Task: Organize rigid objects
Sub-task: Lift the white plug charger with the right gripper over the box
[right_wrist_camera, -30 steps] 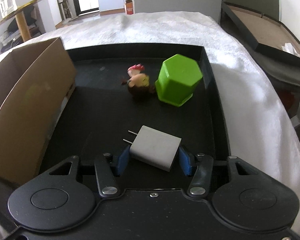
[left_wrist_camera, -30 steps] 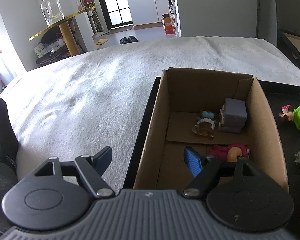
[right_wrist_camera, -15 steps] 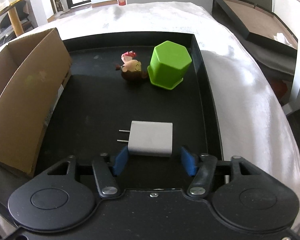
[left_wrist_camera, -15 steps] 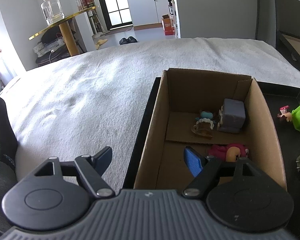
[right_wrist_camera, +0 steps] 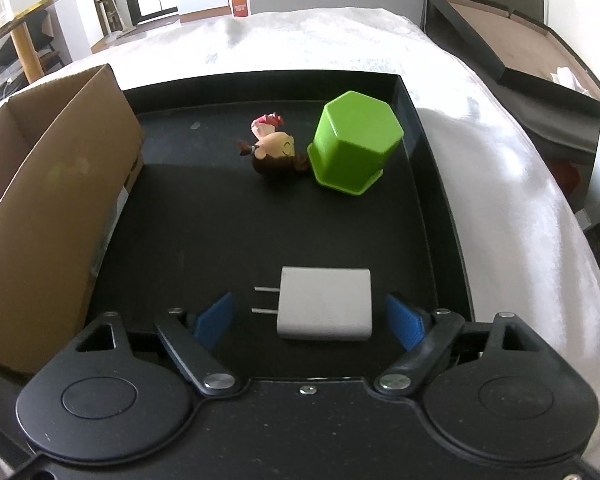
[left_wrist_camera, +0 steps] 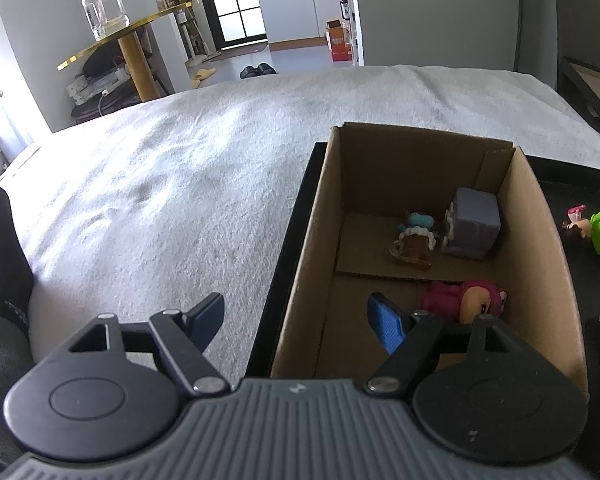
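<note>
A white plug adapter [right_wrist_camera: 325,303] lies flat on the black tray [right_wrist_camera: 432,208], between the fingers of my right gripper [right_wrist_camera: 312,318], which is open and not touching it. A green hexagonal cup [right_wrist_camera: 354,148] lies on its side farther back, with a small doll figure [right_wrist_camera: 274,148] beside it. The cardboard box [left_wrist_camera: 540,240] stands on the tray's left part. It holds a grey-purple block [left_wrist_camera: 474,224], a small mug figure [left_wrist_camera: 414,240] and a pink plush toy [left_wrist_camera: 466,300]. My left gripper [left_wrist_camera: 300,320] is open and empty, straddling the box's left wall.
The tray sits on a white bedcover [left_wrist_camera: 160,200]. A leg in a black sock [left_wrist_camera: 0,240] lies at the left. A gold side table with a glass jar [left_wrist_camera: 104,8] stands beyond the bed. A dark bed frame [right_wrist_camera: 520,40] is at the right.
My right gripper has opened wide and let go of the white adapter, which now lies flat on the tray. The right view has pulled back. The left gripper has barely moved.
</note>
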Motion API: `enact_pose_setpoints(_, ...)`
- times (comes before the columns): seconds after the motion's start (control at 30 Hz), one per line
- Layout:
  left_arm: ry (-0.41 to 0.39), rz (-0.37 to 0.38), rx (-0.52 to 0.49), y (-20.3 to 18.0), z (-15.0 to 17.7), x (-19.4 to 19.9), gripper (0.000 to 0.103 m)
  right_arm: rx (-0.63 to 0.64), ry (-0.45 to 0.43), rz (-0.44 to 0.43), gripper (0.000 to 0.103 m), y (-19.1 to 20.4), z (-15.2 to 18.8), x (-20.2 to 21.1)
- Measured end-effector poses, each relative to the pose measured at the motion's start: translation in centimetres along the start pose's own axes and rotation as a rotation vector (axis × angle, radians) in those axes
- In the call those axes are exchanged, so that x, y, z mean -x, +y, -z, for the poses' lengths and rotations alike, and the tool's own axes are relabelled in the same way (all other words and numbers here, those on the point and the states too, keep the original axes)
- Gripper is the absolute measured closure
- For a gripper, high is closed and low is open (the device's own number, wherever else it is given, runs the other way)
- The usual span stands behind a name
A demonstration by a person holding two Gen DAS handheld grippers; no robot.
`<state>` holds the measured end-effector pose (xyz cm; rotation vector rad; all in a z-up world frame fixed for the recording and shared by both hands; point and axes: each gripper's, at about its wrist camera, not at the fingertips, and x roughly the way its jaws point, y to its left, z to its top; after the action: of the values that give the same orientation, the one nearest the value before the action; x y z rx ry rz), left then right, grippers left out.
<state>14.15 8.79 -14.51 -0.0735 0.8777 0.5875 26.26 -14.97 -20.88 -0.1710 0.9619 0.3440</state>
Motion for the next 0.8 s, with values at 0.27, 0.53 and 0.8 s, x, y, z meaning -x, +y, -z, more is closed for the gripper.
enact_pose_setpoints(0.27,0.023,0.003,-0.022,-0.4,0.4,-0.5,0.026,0.028,-0.016,-0.016,0.042,0.2,-0.2,0.3)
enact_pose_setpoints(0.53,0.017,0.004,-0.023,-0.3,0.6,-0.2,0.026,0.025,-0.057,-0.029,0.042,0.5,-0.9,2.4)
enact_pose_setpoints(0.8,0.01,0.021,0.01,0.4,0.7,-0.1,0.026,0.053,-0.125,-0.05,0.042,1.9,-2.0,4.4)
